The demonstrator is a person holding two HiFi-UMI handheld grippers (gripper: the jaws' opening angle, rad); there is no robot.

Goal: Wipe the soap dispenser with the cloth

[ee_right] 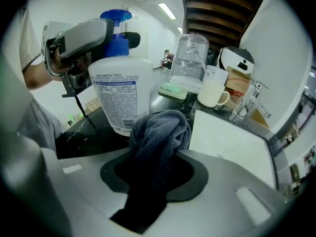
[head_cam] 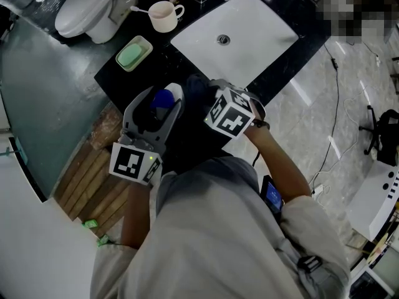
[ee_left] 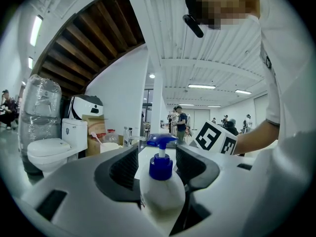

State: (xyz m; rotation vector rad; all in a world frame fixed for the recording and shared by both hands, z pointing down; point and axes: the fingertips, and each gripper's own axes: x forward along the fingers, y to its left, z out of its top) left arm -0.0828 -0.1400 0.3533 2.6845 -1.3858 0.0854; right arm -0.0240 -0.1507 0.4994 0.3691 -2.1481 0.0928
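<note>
– Grey-blue terry cloth (ee_right: 160, 127), bunched into a wad: is that what the right gripper (ee_right: 159, 154) has?

– Yes. Its jaws are clenched on the wad, and a darker tail of the cloth hangs back over the gripper's own body.

– And the left gripper (ee_left: 157, 157)?

– Released. Its jaws stand wide apart on either side of the white plastic soap dispenser with the blue pump (ee_left: 162, 194). A gap shows between each pad and the pump's neck.

– Where does the dispenser stand?

– Upright on the glossy black countertop (head_cam: 156, 62), close to its front edge, just off the near left corner of the white rectangular basin (head_cam: 262, 30).

– Does the cloth touch it?

– The wad sits right at the bottle's lower part, beside the printed label. Whether they actually meet I cannot tell.

– And further out?

– Near the countertop's left edge lies a pale green soap bar in a shallow dish (head_cam: 133, 53). Toward the back edge stands a pale pink cup with a handle (head_cam: 164, 16). Past the back left corner is a white toilet (head_cam: 87, 5).
</note>
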